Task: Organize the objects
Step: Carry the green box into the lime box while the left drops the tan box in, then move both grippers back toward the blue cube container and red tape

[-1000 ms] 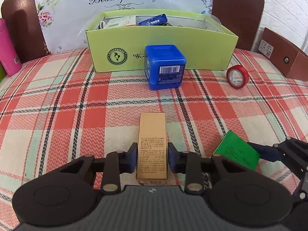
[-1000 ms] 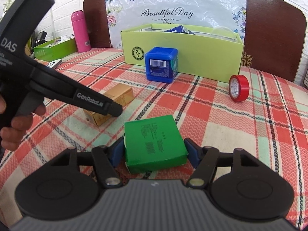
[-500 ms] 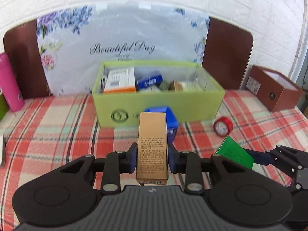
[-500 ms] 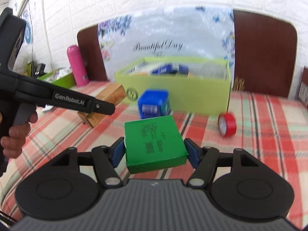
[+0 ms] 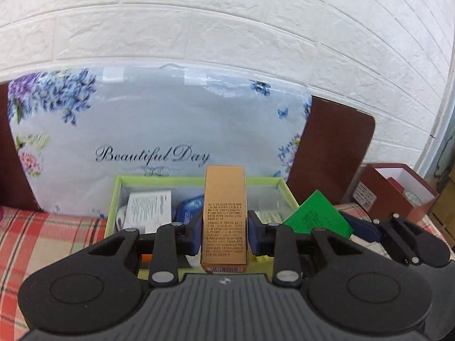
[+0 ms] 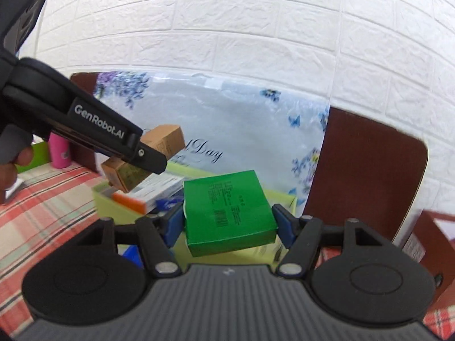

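both grippers are carrying cartons toward the light green storage box (image 5: 287, 191), which is lying at 12 o'clock on the plaid tablecloth (image 5: 42, 233). the left gripper (image 5: 224, 234) is clamping a narrow gold carton (image 5: 224, 213) by its long sides, the carton pointing forward over the box's interior. the right gripper (image 6: 229, 221), at 3 o'clock of the left one, is gripping a flat green carton (image 6: 227, 210) across its width, jaws set fairly wide, above the box's near wall. inside the box, a white packet with an orange edge (image 6: 148, 193) and a blue item (image 5: 190, 206) are already occupying the 9 o'clock half. judged step: transport is ending and placement is beginning. the next move is probably calling for lowering each carton into free space, likely toward the 3 o'clock half, then releasing one at a time so the two grippers are not colliding. a pink bottle (image 6: 59, 150) is standing at 9 o'clock.
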`<state>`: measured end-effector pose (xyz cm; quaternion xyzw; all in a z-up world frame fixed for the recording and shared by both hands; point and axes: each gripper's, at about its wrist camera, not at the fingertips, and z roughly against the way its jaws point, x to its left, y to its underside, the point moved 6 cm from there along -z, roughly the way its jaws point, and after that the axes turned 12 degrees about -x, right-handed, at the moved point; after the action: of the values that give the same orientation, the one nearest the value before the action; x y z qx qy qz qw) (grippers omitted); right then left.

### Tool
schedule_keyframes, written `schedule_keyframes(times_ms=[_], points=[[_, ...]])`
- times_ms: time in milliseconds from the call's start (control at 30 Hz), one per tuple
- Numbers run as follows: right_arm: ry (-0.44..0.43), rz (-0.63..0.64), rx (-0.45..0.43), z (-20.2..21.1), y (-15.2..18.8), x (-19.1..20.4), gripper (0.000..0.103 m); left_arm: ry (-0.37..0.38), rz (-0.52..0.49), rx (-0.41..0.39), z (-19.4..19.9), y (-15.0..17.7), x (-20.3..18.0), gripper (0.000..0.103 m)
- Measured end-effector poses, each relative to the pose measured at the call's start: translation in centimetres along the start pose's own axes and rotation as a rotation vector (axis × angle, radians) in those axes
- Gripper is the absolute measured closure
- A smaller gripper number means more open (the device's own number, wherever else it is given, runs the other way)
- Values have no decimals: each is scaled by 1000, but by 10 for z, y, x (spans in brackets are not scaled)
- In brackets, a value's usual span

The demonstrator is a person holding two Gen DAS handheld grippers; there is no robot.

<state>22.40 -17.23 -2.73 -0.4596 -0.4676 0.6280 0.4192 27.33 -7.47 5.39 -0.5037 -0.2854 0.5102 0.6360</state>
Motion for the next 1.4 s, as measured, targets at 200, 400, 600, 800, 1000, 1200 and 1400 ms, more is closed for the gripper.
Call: schedule_keyframes(times_ms=[200,400,600,800,1000,1200,1400], points=[[48,69,-9,-51,-3,-9,38,-26,18,10,-43,-13,13,70],[32,142,14,-90,22,-2,28,-62,39,11,-77,3,34,47],[70,221,-26,-66,44,7,3,-101,32,-7,-56,29,51,29],[73,99,5,-42,40,3,2,-112,6,11,-28,31,41,28],[91,-10,-23,7,22,-11,0,-149,-5,5,12,28,24,22],[70,-163,44,60,40,-13,0,-163,-37,21,55,50,7,17],[58,-247,123,100,69,-10,0,-140,-11,74,76,87,-8,17]])
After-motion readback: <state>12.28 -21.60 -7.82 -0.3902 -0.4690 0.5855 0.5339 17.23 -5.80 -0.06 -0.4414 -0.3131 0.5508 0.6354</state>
